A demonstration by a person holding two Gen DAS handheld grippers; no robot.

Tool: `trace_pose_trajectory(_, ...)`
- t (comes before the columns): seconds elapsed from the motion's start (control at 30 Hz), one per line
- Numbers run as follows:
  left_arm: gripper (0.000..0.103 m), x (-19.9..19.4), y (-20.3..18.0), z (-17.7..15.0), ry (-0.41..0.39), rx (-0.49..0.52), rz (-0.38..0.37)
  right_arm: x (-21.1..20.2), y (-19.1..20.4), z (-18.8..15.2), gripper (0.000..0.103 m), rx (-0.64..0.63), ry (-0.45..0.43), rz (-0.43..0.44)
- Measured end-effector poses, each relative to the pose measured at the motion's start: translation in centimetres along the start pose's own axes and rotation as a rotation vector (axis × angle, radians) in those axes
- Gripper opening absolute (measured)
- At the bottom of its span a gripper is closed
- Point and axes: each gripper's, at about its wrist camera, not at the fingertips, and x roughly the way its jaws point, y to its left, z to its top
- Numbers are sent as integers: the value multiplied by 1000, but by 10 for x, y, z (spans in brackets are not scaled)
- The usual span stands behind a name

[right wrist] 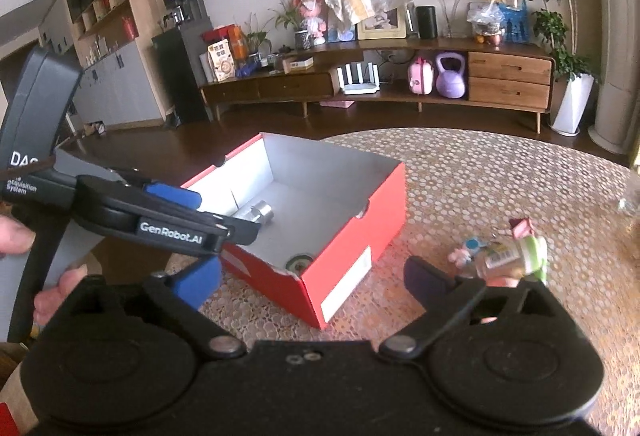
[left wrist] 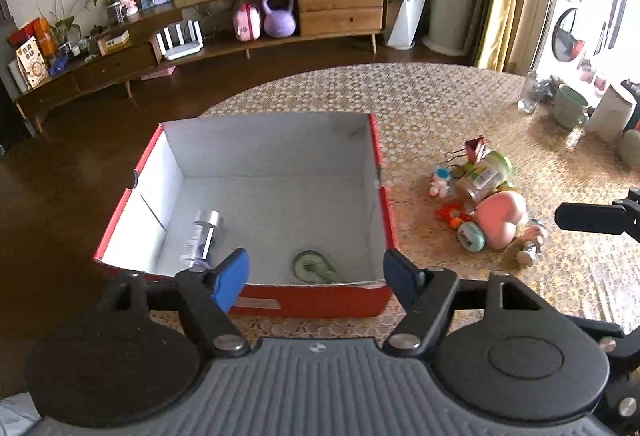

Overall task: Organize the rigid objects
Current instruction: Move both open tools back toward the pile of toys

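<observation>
Home living room: long wooden sideboard with potted plants, purple kettlebell, picture frame, washing machine.

From the left wrist view, the round tin in the red box sat half hidden behind the box's near wall, its label too blurred to read. The toy pile on the table was a jumble, small figures too tiny to name. The right claw poked in, cut off by the right edge. In the right wrist view, the left claw covered part of the silver-capped bottle.
</observation>
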Motion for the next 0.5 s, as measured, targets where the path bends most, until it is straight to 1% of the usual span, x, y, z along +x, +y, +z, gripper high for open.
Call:
trace_pose_trajectory(0.1,80,-3,-9,-7,-14,-20,-22,-10,-7,-10,103,-4,-4,-8)
trace_pose_trajectory(0.23,80,-4,-24,-16,-41,-30,-38,-25,-19,-27,103,-23,-16,-35)
trace_pose_trajectory(0.3,84,-4,-32,-20,-54,-33,-58,-31,-25,-36,103,-27,-20,-48)
trace_pose_trajectory(0.5,85,3,-53,-31,-81,-41,-120,-45,-44,-55,103,-42,-36,-94)
